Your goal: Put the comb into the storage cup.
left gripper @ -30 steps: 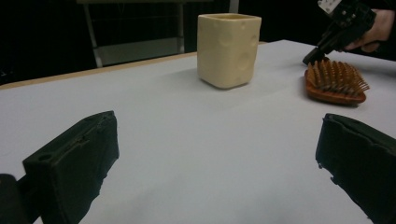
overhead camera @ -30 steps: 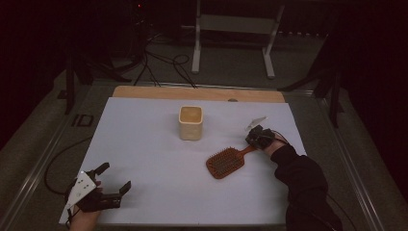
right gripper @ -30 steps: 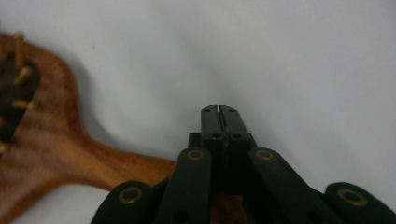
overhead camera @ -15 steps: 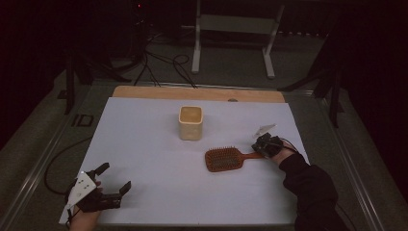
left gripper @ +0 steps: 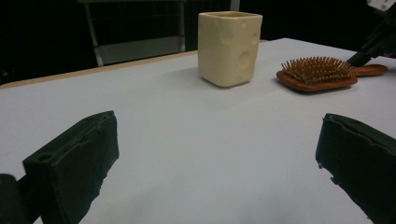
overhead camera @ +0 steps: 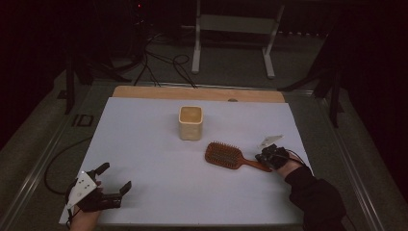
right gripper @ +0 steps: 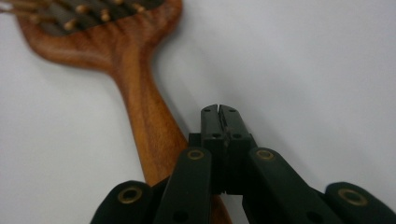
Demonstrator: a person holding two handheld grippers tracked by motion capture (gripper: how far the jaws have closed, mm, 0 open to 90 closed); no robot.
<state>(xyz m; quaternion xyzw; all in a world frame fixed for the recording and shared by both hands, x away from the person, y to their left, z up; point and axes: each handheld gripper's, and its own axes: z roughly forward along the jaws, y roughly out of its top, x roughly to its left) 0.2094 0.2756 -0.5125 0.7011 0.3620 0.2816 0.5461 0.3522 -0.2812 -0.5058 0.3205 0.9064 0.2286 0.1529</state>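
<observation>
Hairbrush (overhead camera: pixel 230 155) is what I am working on: it lies flat on the white table sheet (overhead camera: pixel 144 144), bristles up, right of centre in the high view, its wooden handle pointing toward the lower right. My right gripper (overhead camera: pixel 269 156) sits at the end of that handle. In the right gripper view the jaws of this right gripper (right gripper: pixel 219 112) are pressed together with nothing between them, and they lie just beside and over the handle (right gripper: pixel 149 121), which runs up to the brush head at the upper left of the frame. I cannot tell whether the closed tips actually touch the wood.

My left gripper (overhead camera: pixel 108 185) rests at the lower left of the high view, jaws spread wide and empty. A cream square cup (overhead camera: pixel 190 122) stands upright near the middle of the sheet, just up and left of the brush head, apart from it.
</observation>
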